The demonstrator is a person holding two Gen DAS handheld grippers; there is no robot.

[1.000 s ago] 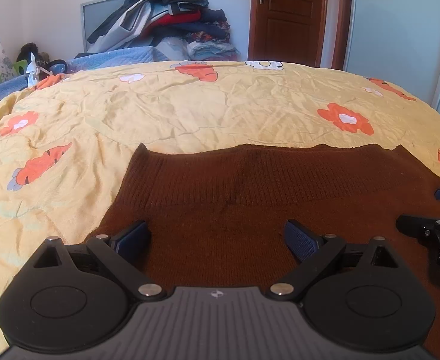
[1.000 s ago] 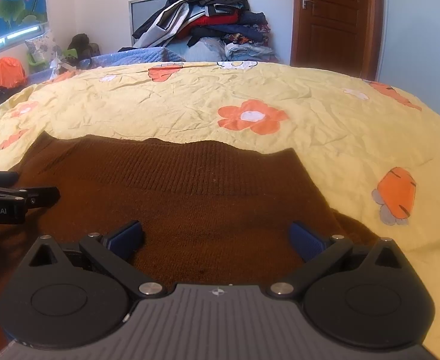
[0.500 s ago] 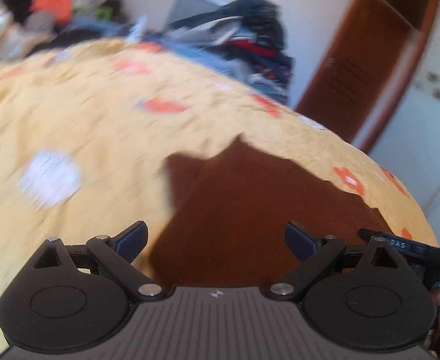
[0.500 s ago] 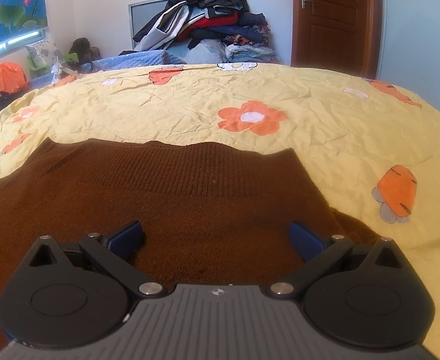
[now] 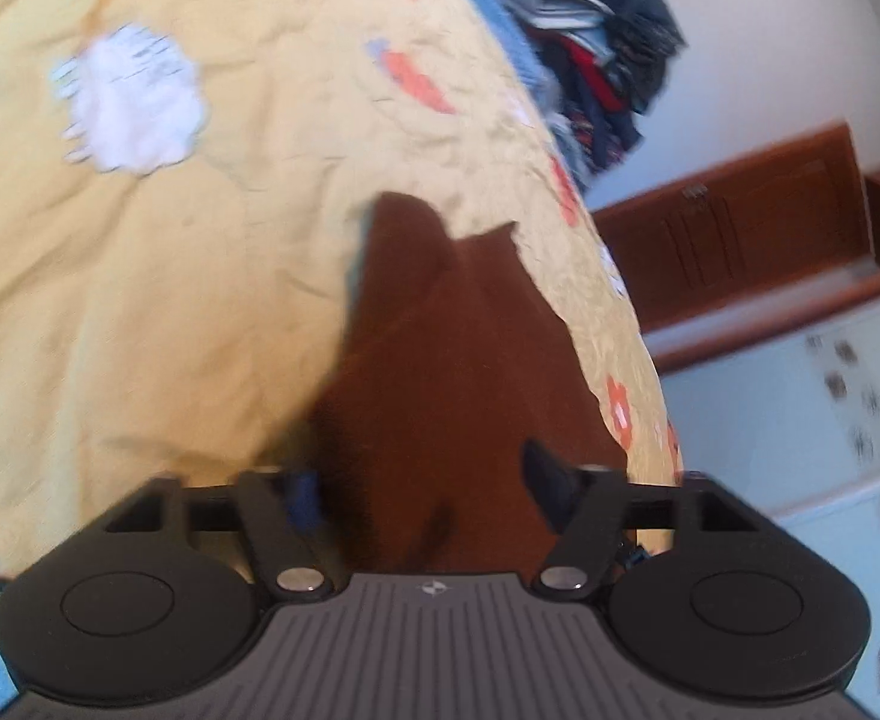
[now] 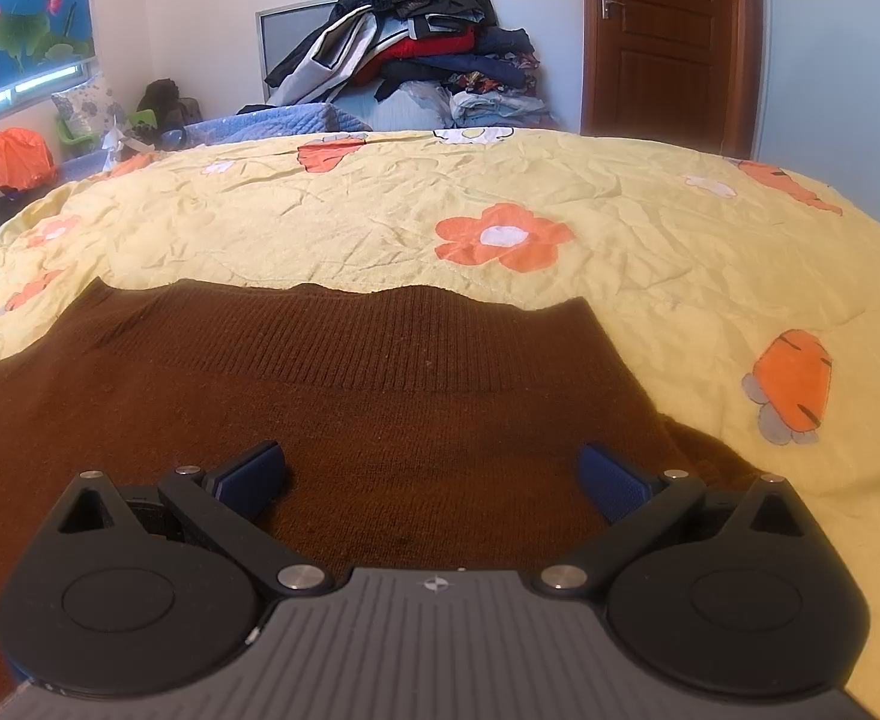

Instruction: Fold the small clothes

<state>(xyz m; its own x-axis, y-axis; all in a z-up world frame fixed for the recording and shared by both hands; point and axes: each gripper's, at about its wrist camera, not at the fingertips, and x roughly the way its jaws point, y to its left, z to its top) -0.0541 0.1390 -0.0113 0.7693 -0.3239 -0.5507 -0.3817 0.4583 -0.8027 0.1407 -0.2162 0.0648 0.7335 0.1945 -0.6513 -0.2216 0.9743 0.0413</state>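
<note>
A: Tongs first. How do the right tongs [image 6: 431, 474] stand?

B: Spread wide, both blue pads apart and pinching nothing. They hover low over the brown sweater [image 6: 380, 408], with knit showing between and under the fingers.

A: And the left tongs [image 5: 425, 480]?

B: That view is tilted hard and blurred. The fingers look narrower set than the right pair, yet a clear gap remains, and brown knit fills it. Whether the pads touch the cloth I cannot tell; they are not pressed together.

A: Where does the sweater lie?

B: Flat on the bed [image 6: 650, 252], on the yellow cover printed with orange flowers and carrots. Its ribbed band runs across the side away from the right camera, and the cover shows bare beyond it. In the left view the sweater [image 5: 452, 360] narrows toward two pointed corners near the bed's edge.

A: Past the bed?

B: A pile of clothes [image 6: 416, 60] heaped against the wall, a brown wooden door [image 6: 662, 36] to its right, and a lotus picture [image 6: 20, 6] at the upper left.
</note>
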